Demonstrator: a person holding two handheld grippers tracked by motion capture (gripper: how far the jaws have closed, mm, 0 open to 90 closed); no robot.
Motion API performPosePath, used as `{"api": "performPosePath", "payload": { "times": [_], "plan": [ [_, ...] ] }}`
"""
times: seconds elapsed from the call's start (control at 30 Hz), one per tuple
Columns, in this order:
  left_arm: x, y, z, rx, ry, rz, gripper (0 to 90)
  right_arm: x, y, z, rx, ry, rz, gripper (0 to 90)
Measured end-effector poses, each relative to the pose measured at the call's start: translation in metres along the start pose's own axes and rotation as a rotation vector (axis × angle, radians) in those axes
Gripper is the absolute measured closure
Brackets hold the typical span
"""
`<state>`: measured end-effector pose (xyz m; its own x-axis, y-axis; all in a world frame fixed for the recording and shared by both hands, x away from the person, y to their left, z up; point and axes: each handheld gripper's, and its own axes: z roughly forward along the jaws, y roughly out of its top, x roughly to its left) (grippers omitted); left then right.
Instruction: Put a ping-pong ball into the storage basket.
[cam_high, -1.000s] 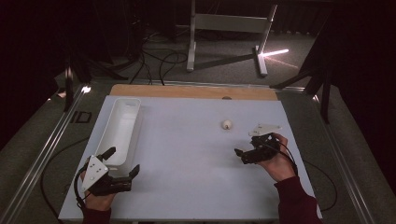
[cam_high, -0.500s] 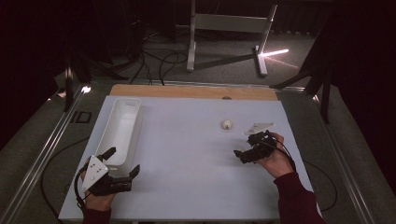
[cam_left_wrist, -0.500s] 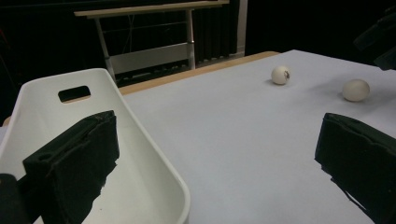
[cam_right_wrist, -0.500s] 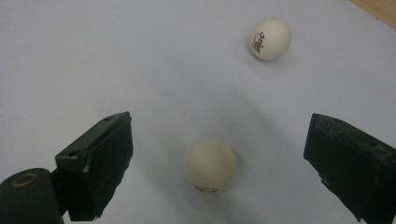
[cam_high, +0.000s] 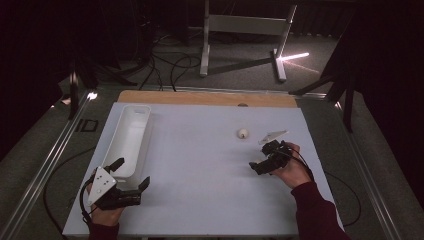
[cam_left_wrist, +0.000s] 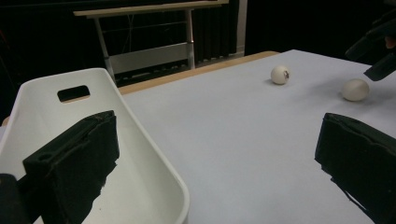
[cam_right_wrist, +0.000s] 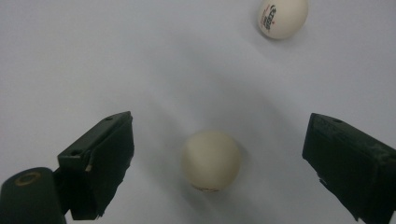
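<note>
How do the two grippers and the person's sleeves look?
Both the left gripper and the right gripper are black with blocky, flat-faced jaws. Each carries a pale three-cornered plate; the left one has small holes. A thin black cable trails from each. The sleeves are dark red.

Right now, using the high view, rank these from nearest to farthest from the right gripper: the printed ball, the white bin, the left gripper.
1. Printed ball: just beyond the right gripper, slightly to its left.
2. White bin: far across, along the table's left side.
3. Left gripper: near left corner, about as far as the bin; too close to call.

Dim room, lit tabletop, soft shadows, near ball perhaps slightly blurred
</note>
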<state>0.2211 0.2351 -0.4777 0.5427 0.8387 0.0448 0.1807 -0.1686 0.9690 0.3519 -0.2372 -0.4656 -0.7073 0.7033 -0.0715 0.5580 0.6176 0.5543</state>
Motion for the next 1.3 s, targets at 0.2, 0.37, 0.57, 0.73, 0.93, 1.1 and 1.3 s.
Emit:
{"api": "performPosePath", "payload": {
  "times": [0.2,0.37,0.57,0.73,0.93,1.1,1.3],
  "plan": [
    [0.000,0.000,0.000,0.000,0.001,0.001,0.2,-0.002,0.000,0.008,0.027,0.002,0.002,8.4],
    [0.000,0.000,0.000,0.003,0.003,0.005,0.2,-0.003,0.000,0.013,0.050,0.016,0.003,8.3],
    [0.000,0.000,-0.001,0.002,0.003,0.005,0.2,-0.002,-0.001,0.018,0.073,0.017,-0.004,8.2],
    [0.000,0.000,-0.001,0.003,0.003,0.006,0.3,-0.002,-0.002,0.023,0.098,0.015,-0.008,8.3],
    [-0.001,0.000,-0.001,0.002,0.004,0.006,0.2,0.000,-0.003,0.029,0.132,0.022,-0.020,8.8],
    [-0.001,0.000,-0.001,0.001,0.004,0.006,0.2,-0.002,-0.004,0.032,0.155,0.032,-0.001,13.3],
    [-0.001,0.000,-0.001,0.004,0.006,0.007,0.2,-0.002,-0.005,0.035,0.182,0.035,0.012,29.3]
  ]
}}
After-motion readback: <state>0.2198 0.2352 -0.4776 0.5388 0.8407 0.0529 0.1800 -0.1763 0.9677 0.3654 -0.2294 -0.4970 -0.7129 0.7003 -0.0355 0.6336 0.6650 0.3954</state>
